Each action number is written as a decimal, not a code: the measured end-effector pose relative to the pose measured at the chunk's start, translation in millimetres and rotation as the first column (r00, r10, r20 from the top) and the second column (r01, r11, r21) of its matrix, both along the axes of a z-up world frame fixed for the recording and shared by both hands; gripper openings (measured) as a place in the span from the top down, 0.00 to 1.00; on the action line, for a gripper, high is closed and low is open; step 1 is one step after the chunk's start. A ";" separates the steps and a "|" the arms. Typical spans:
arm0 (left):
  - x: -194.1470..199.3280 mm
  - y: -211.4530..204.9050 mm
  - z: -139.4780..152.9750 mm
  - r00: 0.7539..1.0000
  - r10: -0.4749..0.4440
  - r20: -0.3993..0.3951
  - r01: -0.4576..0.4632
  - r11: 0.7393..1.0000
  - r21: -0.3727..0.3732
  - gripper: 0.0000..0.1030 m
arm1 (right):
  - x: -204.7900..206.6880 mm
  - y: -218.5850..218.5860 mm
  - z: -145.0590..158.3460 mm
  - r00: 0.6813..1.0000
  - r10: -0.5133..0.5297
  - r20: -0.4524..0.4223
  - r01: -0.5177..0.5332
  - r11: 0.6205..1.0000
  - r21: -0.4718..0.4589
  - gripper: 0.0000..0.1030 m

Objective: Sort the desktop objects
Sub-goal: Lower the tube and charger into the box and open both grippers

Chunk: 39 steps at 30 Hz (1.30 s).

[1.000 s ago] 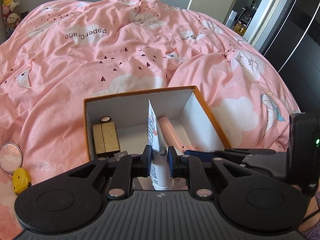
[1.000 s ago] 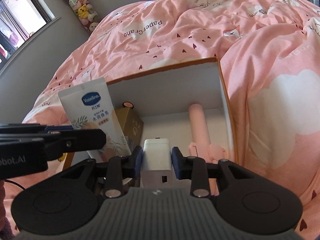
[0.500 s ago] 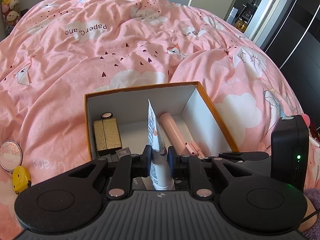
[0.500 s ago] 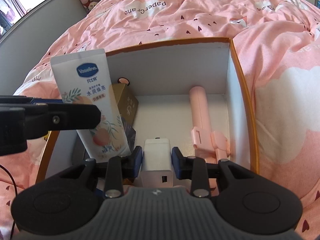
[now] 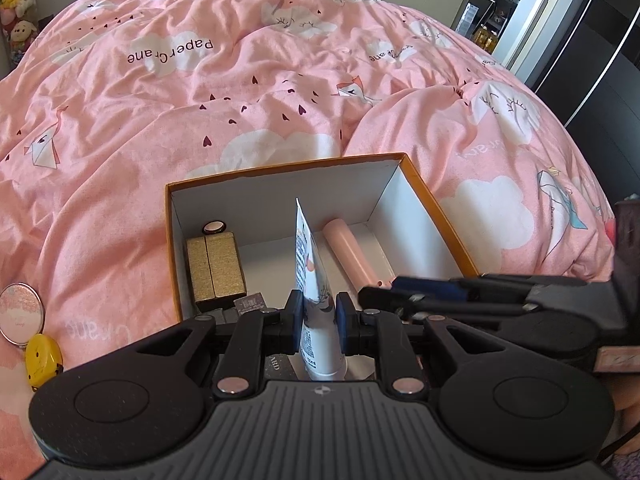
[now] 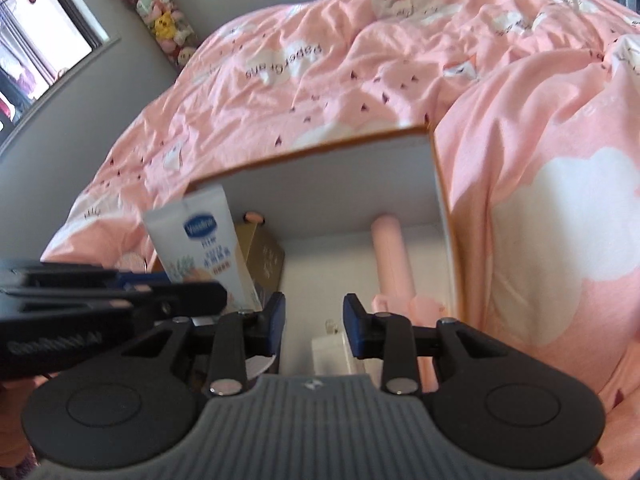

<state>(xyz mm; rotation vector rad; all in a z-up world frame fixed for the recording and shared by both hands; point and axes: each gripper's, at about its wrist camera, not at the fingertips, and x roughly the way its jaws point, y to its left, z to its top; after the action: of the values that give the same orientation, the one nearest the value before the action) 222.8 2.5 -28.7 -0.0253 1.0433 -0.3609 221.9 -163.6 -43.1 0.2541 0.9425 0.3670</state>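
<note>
An orange-rimmed white box [image 5: 424, 194] sits on the pink bedspread. My left gripper [image 5: 319, 322] is shut on a white Vaseline tube [image 5: 310, 276], held upright over the box's near edge; the tube also shows in the right wrist view [image 6: 206, 250]. My right gripper [image 6: 314, 316] is open and empty above the box [image 6: 438, 200]. A white charger block [image 6: 330, 354] lies on the box floor just below its fingers. The box also holds a pink stick [image 5: 352, 254] and a gold case [image 5: 214, 268].
A round pink mirror [image 5: 20, 312] and a yellow tape measure [image 5: 40, 360] lie on the bedspread left of the box. Small dark cards [image 5: 250, 304] lie at the box's near side. Plush toys [image 6: 160, 24] hang on the wall at the back.
My right gripper has opened and let go of the white charger block, which now lies in the box, and has lifted a little. My left gripper still holds the tube.
</note>
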 end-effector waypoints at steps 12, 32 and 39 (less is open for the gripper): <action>14.2 -24.2 -31.5 0.991 -0.052 -0.127 0.065 0.992 0.104 0.81 | 3.9 -17.9 1.9 0.998 -0.057 0.024 0.057 0.998 -0.003 0.66; -8.6 -32.0 -41.9 0.996 -0.050 -0.077 0.065 0.977 0.204 0.80 | 2.5 -13.9 0.9 0.999 -0.032 0.039 0.033 0.999 -0.013 0.65; -16.9 -30.4 -38.7 0.996 -0.052 -0.069 0.065 0.977 0.201 0.80 | -3.9 -10.1 3.9 0.999 -0.021 0.035 0.022 1.000 -0.016 0.65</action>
<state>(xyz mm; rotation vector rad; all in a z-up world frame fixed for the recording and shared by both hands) 205.8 -27.9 -67.4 0.1785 1.1418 -0.3064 218.0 -173.7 -39.3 0.2423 0.9072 0.3433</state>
